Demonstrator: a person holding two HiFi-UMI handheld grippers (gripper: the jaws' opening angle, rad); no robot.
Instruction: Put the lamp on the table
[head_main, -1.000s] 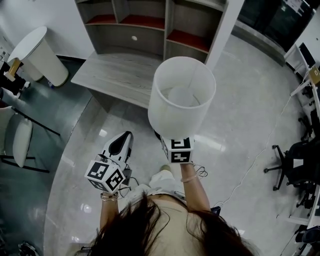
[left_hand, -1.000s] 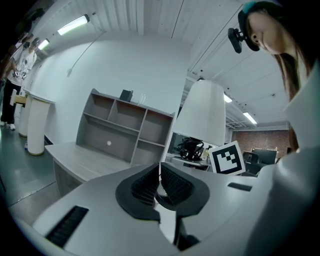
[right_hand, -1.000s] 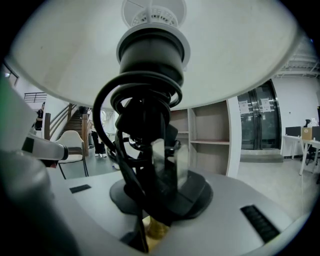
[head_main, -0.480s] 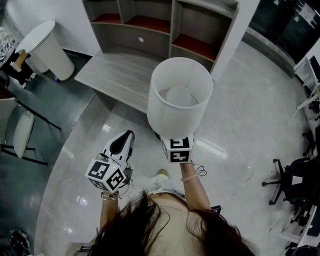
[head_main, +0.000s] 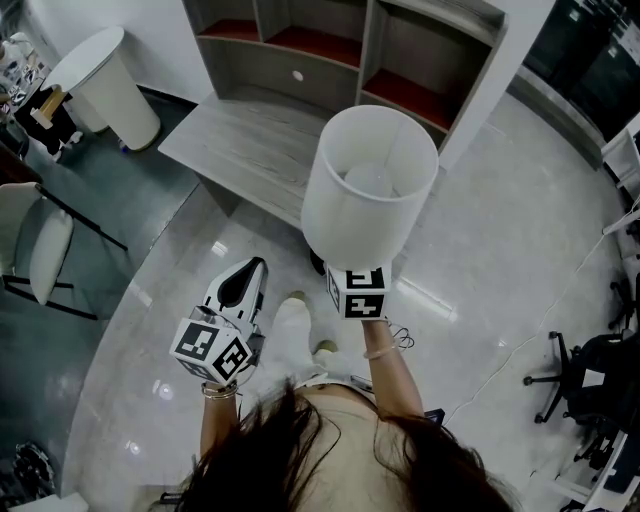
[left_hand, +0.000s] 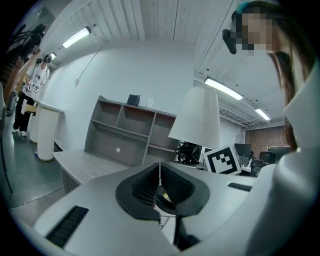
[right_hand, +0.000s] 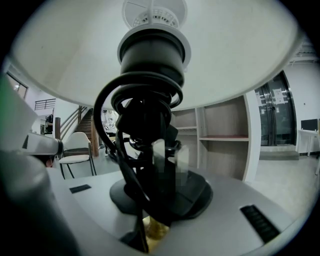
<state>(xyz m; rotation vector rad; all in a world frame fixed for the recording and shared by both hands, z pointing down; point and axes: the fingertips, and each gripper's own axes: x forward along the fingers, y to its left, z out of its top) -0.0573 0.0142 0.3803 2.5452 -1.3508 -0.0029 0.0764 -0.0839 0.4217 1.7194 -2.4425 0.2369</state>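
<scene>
The lamp has a white drum shade (head_main: 370, 180) and a black stem wrapped in coiled cord (right_hand: 150, 115). It is held upright in the air over the floor, just short of the table. My right gripper (right_hand: 160, 182) is shut on the stem below the shade; its marker cube (head_main: 357, 292) shows under the shade in the head view. The grey wooden table (head_main: 250, 150) stands ahead and to the left, its top bare. My left gripper (head_main: 243, 284) hangs lower left of the lamp, shut and holding nothing. The left gripper view shows the shade (left_hand: 196, 120) at its right.
A grey shelf unit (head_main: 330, 50) with red-lined compartments backs the table. A white round pedestal (head_main: 105, 85) and a chair (head_main: 40, 250) stand at the left. An office chair (head_main: 590, 360) and a floor cable (head_main: 520, 340) lie at the right. People stand at the far left (left_hand: 25, 100).
Both grippers and the lamp have moved forward toward the table, which now sits nearer the lamp. A shoe has stepped into view between the two grippers.
</scene>
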